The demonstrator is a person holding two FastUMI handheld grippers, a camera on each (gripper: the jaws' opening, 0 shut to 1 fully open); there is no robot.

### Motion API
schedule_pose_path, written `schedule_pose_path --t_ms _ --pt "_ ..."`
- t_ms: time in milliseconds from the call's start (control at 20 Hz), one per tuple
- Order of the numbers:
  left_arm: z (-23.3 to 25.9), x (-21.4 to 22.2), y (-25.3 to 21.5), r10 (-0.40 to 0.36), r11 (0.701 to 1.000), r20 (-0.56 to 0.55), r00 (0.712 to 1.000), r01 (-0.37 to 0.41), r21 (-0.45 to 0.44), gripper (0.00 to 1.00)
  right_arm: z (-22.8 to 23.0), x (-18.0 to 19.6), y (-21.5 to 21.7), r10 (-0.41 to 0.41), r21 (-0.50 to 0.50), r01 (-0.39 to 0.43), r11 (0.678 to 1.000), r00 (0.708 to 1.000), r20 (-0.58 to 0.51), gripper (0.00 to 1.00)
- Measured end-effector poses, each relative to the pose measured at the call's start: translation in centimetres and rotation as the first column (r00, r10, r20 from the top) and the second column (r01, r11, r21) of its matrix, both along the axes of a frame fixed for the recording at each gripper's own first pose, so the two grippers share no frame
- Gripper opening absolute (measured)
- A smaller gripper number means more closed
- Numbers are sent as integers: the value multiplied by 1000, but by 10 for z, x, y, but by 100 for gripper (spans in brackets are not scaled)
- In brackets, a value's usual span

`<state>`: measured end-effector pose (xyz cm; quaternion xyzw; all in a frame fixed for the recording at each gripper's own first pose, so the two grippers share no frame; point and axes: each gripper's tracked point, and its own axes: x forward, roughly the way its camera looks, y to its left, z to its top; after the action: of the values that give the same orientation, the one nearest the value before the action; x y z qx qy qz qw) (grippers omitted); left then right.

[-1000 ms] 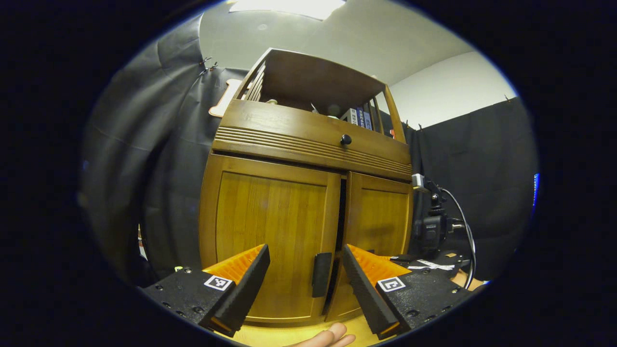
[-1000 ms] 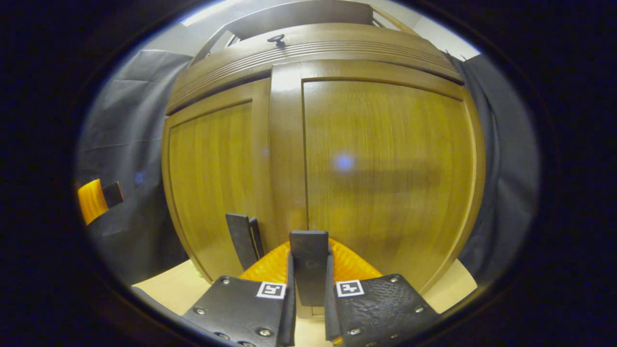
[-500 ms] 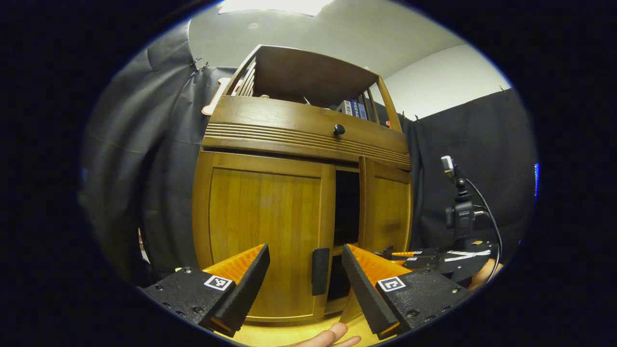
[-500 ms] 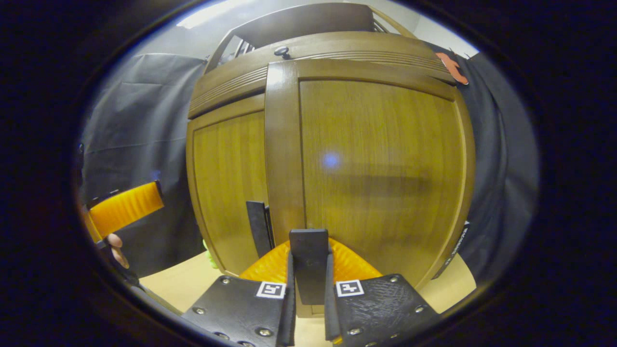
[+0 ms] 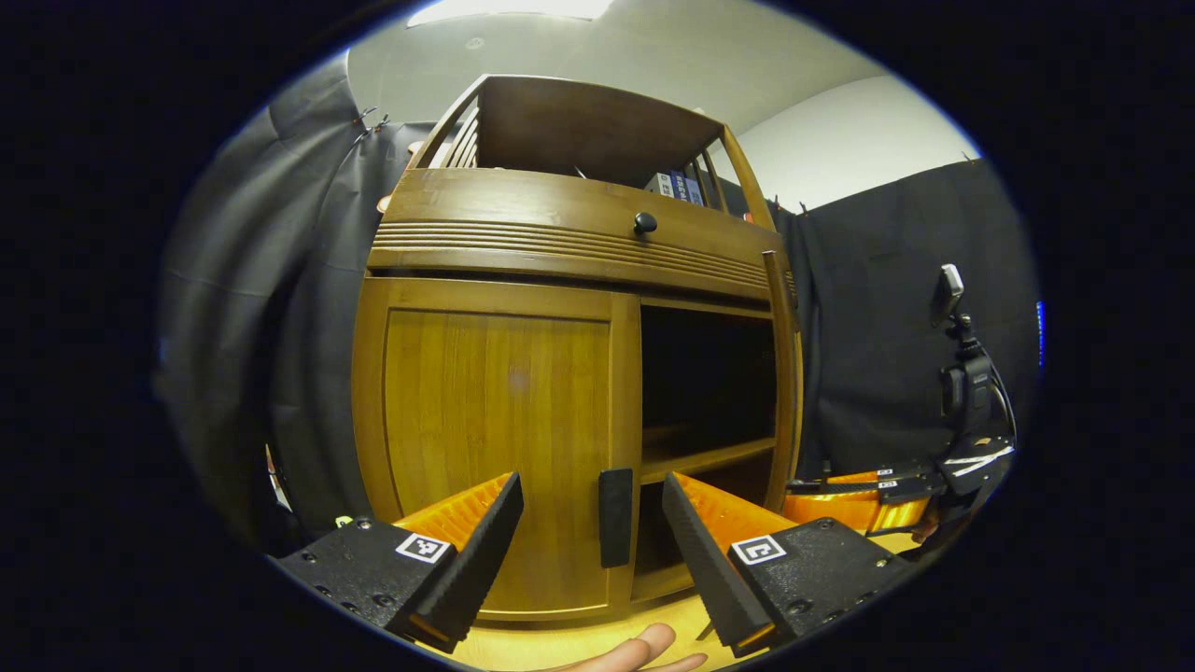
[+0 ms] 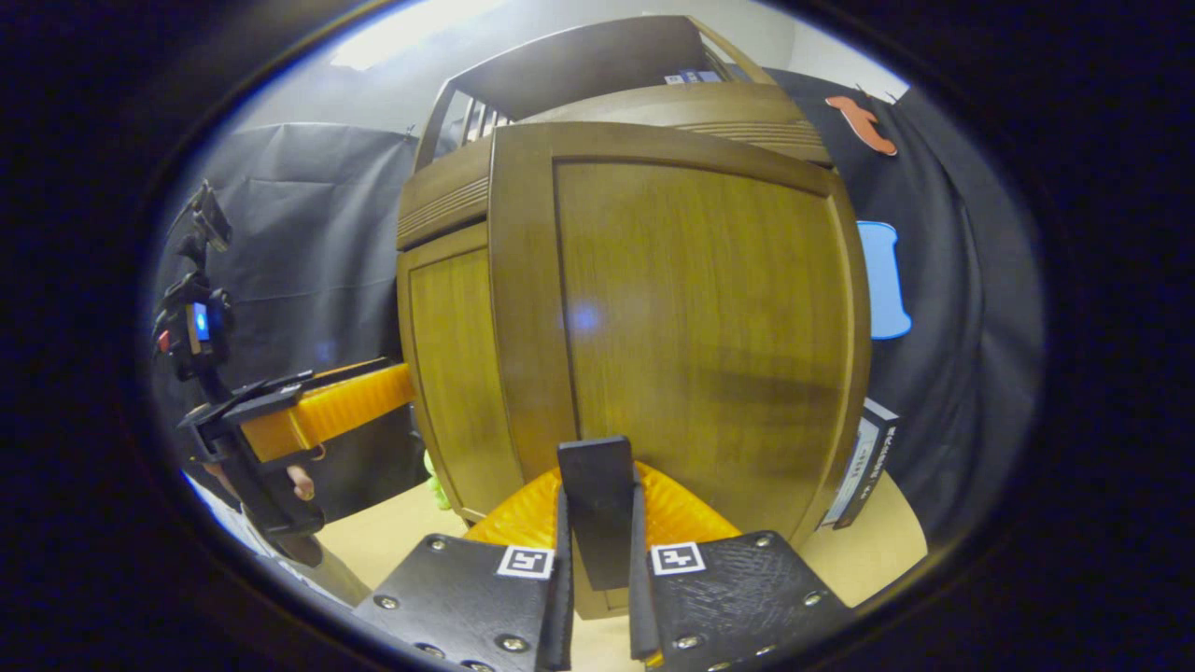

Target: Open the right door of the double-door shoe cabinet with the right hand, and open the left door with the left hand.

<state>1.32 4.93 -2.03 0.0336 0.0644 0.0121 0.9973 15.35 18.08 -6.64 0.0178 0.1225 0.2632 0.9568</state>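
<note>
Swung wide since a second ago, the right door (image 6: 691, 317) stays pinched by its handle (image 6: 597, 504) in my right hand-held gripper (image 6: 597, 597), so next my spread left hand-held gripper (image 5: 593, 551) must close on the left door's handle (image 5: 614, 518).

It was a recording booth. Black cloth (image 5: 280, 308) hung around a wooden shoe cabinet (image 5: 495, 411). A camera rig (image 5: 966, 392) stood nearby.

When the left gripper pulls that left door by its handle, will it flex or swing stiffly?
The left door looks like a solid framed wood panel, so it will probably swing stiffly on its hinges. Its handle is a slim upright bar between the open left gripper fingers; it may slip unless gripped squarely.
</note>
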Motion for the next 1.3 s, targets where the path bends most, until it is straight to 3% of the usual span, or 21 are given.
schedule_pose_path --t_ms 450,500,650,750,1300 --pt "-8 7 5 29 1000 -23 999 -29 11 88 4 -21 -36 -23 20 23 1000 1000 7 24" --pt "-9 8 6 32 999 -25 999 -32 14 94 5 -23 -39 -29 18 29 999 1000 5 24" --pt "-11 9 7 36 999 -29 999 -35 22 94 6 -27 -49 -45 21 45 999 999 2 27" --pt "-11 10 8 44 999 -26 999 -44 21 94 6 -31 -54 -58 13 58 998 998 10 23" --pt "-9 10 10 63 998 -12 998 -62 33 94 12 -41 -98 -171 -42 173 984 984 43 23"
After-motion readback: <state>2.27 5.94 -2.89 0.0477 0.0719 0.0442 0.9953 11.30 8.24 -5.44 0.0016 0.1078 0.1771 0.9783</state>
